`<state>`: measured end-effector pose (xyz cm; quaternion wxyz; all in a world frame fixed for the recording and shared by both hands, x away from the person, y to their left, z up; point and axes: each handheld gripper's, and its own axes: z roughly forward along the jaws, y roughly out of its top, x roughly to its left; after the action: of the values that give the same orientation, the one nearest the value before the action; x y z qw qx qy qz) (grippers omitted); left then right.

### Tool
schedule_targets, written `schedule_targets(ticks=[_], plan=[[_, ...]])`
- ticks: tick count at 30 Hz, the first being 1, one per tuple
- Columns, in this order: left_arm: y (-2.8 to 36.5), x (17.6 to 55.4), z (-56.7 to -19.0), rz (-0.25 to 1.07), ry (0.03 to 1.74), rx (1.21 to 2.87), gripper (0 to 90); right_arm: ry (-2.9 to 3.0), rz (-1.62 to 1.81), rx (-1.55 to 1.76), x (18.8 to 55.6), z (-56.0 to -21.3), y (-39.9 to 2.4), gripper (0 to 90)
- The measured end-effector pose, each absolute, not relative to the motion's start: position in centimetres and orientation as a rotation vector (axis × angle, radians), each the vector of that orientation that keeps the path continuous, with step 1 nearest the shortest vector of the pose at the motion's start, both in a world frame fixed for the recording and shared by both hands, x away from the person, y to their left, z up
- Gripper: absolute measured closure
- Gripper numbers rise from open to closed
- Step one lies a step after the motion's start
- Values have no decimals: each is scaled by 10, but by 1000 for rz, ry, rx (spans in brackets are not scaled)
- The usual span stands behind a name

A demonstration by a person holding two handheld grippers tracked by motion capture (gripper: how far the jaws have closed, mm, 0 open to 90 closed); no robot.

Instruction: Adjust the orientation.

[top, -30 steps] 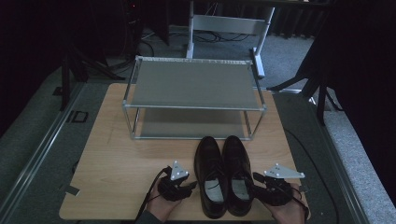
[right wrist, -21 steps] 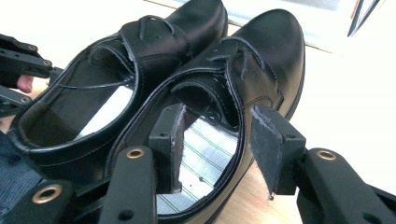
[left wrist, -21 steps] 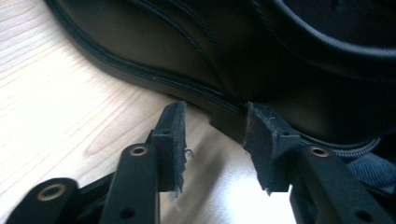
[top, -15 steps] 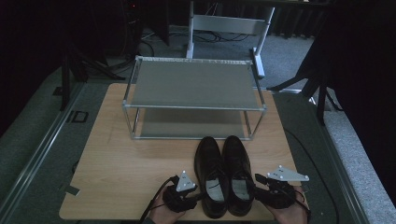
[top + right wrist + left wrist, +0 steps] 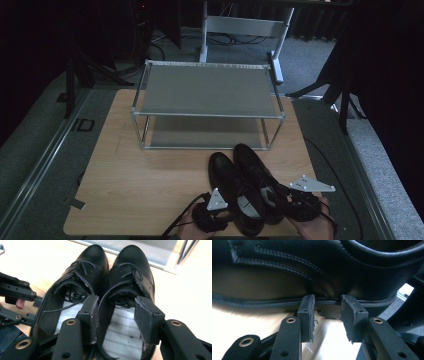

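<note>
Since a second ago, my left gripper (image 5: 226,218) moved against the left shoe (image 5: 235,197), jaws narrowing, ungripped; my right gripper (image 5: 117,315) straddles the right shoe (image 5: 130,287), unclamped.

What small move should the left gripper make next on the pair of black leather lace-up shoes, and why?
Probably ease the left gripper forward along the tabletop and close on the left black leather shoe. Its jaws, which have just been closing, sit at the sole's edge with nothing between them, while the right gripper already straddles the inner wall of the right black leather shoe.
</note>
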<state>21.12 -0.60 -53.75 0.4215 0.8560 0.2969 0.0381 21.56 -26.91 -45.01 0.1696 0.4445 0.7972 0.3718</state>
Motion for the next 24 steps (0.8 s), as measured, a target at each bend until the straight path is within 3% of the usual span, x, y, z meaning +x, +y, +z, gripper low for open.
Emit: schedule_targets(ticks=[18,24], plan=[[-4,209,-539,89,731,2132,587,2427,790,1333,222,-470,-251,447],[16,216,-533,141,791,2083,579,2490,738,1377,226,-470,-248,483]])
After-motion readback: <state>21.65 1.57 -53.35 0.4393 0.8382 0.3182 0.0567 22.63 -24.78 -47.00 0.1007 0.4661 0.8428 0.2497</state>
